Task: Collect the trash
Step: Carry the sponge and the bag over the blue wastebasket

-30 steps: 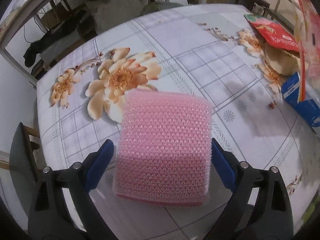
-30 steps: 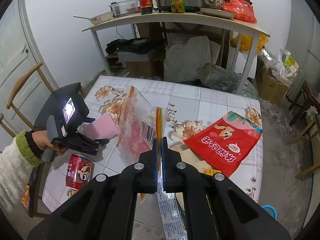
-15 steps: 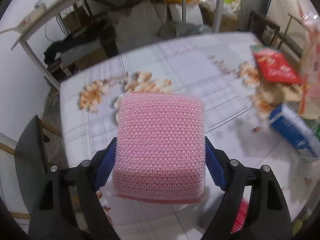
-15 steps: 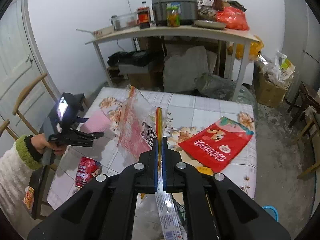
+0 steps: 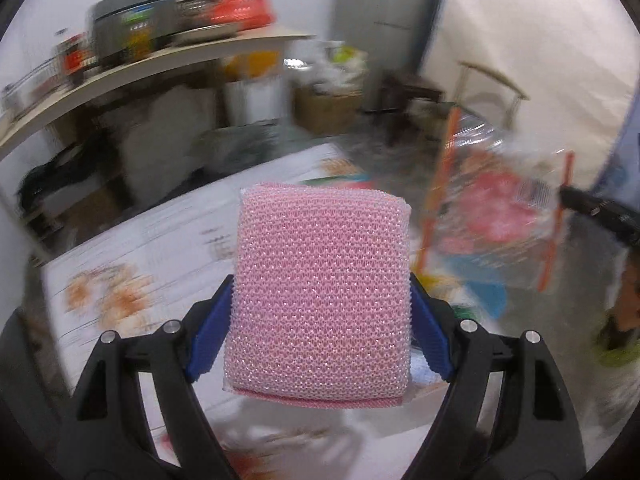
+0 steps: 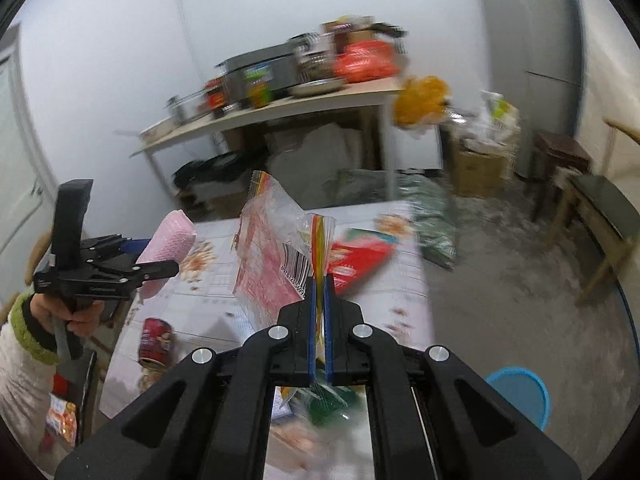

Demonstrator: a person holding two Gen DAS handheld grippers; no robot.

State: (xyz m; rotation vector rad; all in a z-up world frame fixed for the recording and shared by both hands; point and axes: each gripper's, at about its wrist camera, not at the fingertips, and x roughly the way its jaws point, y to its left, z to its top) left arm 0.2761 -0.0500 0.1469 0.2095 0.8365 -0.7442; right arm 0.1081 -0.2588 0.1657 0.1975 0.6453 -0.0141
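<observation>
The pink scouring sponge (image 5: 320,296) is sitting squarely between the blue pads of the left gripper (image 5: 320,332), which is clamping it by its two side edges; the jaws closed in on it within the last second and are now standing wide only because the sponge itself is wide. Its broad face is tilting up toward the camera and its long axis is running straight ahead along the fingers, so most of it is projecting forward past the pads, lifted clear of the floral table (image 5: 168,240). To the right of this gripper, at about the same height, the clear plastic wrapper (image 6: 276,248) with its barcode and coloured stripes is hanging upright in the air, its lower edge pinched flat in the right gripper (image 6: 319,316), whose jaws are pressed almost together on it. Seen from the right wrist, the sponge-carrying gripper is off to the left. Below both, a red can (image 6: 154,342) and a red snack bag (image 6: 360,254) are lying on the table. A blue bin (image 6: 520,394) is standing on the floor to the lower right of the right gripper, so that hand looks nearer to it; the sponge would likely have to cross the table to get there.
</observation>
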